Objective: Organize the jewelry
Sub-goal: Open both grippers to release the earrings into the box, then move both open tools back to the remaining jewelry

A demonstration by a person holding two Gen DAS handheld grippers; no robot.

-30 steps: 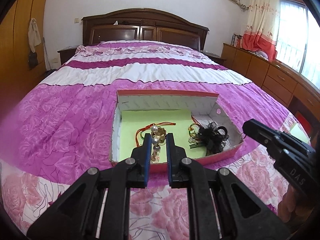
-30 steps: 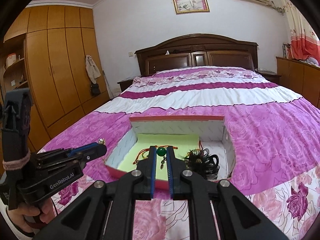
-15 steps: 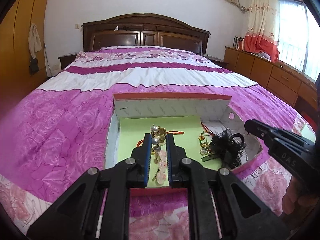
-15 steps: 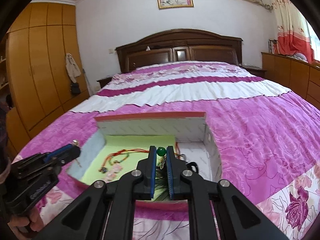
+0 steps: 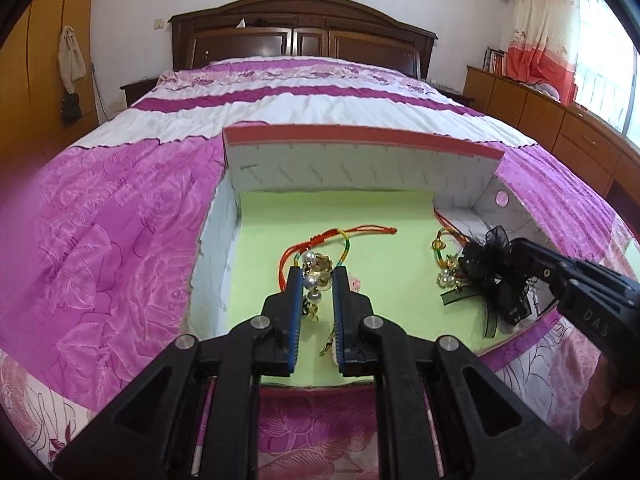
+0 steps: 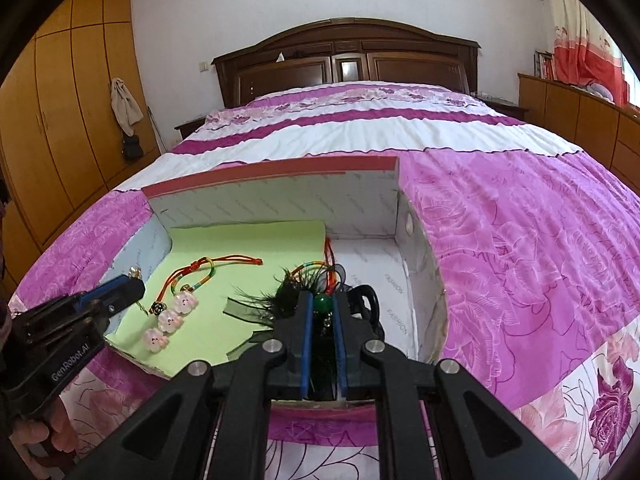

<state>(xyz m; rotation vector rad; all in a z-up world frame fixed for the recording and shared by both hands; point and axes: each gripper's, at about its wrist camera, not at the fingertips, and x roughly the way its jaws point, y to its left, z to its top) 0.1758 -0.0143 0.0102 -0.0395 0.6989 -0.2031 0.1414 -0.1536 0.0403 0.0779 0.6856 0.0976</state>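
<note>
A red-rimmed cardboard box (image 5: 360, 136) lies open on the bed, with a green sheet (image 5: 340, 208) covering its left part. My left gripper (image 5: 317, 270) is shut on a pearl and gold piece (image 5: 311, 280) just above that sheet. Below it lies a red and rainbow cord bracelet (image 5: 340, 236) with pink flower beads (image 6: 170, 320). My right gripper (image 6: 323, 295) is shut on a green bead piece (image 6: 322, 303), low over a black feather ornament (image 5: 492, 276). Beside the ornament rests a second cord piece with pearls (image 5: 444, 268). Each gripper shows in the other's view: right gripper (image 5: 520, 245), left gripper (image 6: 136, 285).
The box (image 6: 272, 178) sits near the foot of a pink and white bedspread (image 5: 120, 220). A dark wooden headboard (image 5: 304, 36) stands at the far end. Wardrobes (image 6: 60, 100) line the left wall and a low dresser (image 5: 560, 132) the right. A hand (image 6: 36, 436) holds the left gripper's handle.
Both grippers have come down and forward, from before the box's front edge to over its inside. Each still holds its piece. The right gripper now hangs above the black feather ornament.
</note>
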